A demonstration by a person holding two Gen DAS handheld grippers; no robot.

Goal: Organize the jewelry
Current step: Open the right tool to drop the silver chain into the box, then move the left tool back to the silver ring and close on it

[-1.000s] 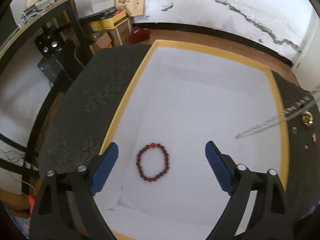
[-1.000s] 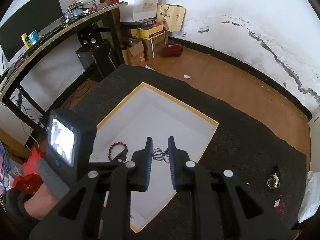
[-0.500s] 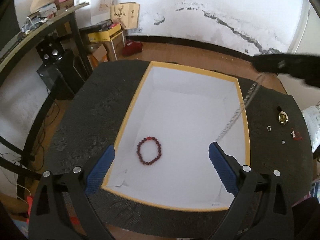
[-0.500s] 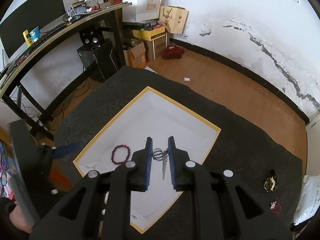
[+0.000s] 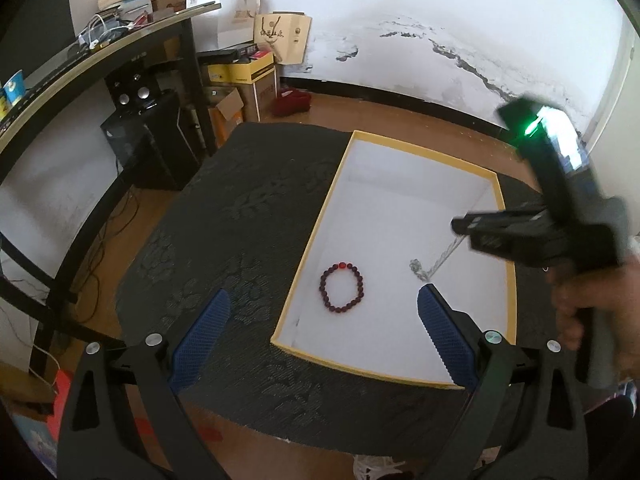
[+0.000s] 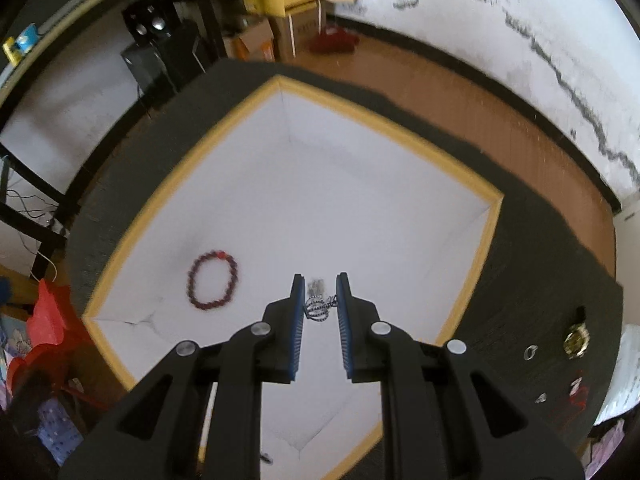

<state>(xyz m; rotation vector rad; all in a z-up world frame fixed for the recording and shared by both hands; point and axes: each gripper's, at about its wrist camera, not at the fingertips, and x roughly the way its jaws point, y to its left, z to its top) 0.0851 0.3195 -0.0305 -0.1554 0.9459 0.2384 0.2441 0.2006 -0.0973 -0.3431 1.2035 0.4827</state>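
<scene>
A white box with a yellow rim [image 5: 316, 236] [image 6: 486, 240] lies on a dark patterned table. A red bead bracelet [image 5: 342, 288] [image 6: 213, 284] lies on its floor at the near left. My right gripper [image 6: 319, 294] [image 5: 460, 226] hangs low over the box with its jaws slightly apart. A silver chain [image 6: 318, 306] [image 5: 430, 264] hangs between them, its lower end resting on the box floor. My left gripper [image 5: 320, 320] is open and empty, high above the box's near edge.
A gold watch [image 6: 576, 338], a ring [image 6: 530, 352] and small pieces lie on the table right of the box. A desk [image 5: 100, 64], a speaker [image 5: 148, 140] and cardboard boxes [image 5: 240, 76] stand at the left.
My right gripper has dropped toward the box and its jaws have parted around the chain, which now touches the floor. My left gripper has pulled up and back to the left.
</scene>
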